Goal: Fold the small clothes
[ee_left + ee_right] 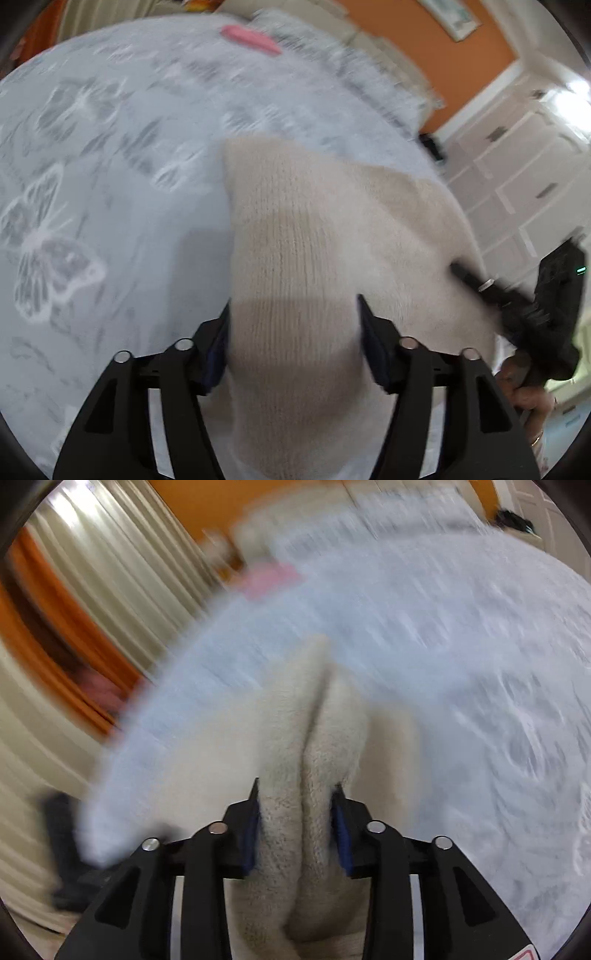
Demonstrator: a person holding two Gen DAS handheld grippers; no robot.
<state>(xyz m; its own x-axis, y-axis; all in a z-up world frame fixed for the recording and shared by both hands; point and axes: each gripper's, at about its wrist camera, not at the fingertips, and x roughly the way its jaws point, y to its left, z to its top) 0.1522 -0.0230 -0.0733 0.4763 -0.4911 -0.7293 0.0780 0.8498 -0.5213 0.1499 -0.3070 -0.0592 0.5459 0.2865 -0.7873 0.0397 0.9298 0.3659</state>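
A cream knitted garment (314, 236) is held over a bed with a pale blue butterfly-print cover (92, 166). My left gripper (293, 310) has its fingers on either side of one end of the garment, shut on it. My right gripper (295, 794) is shut on a bunched fold of the same garment (314, 738). The right gripper also shows at the right of the left wrist view (480, 280), its tip against the garment's far edge. Both views are blurred by motion.
A pink item (251, 38) lies at the far side of the bed, also in the right wrist view (269, 578). White cabinet doors (517, 184) stand to the right. Cream curtains (103, 565) and an orange wall (207, 498) lie to the left.
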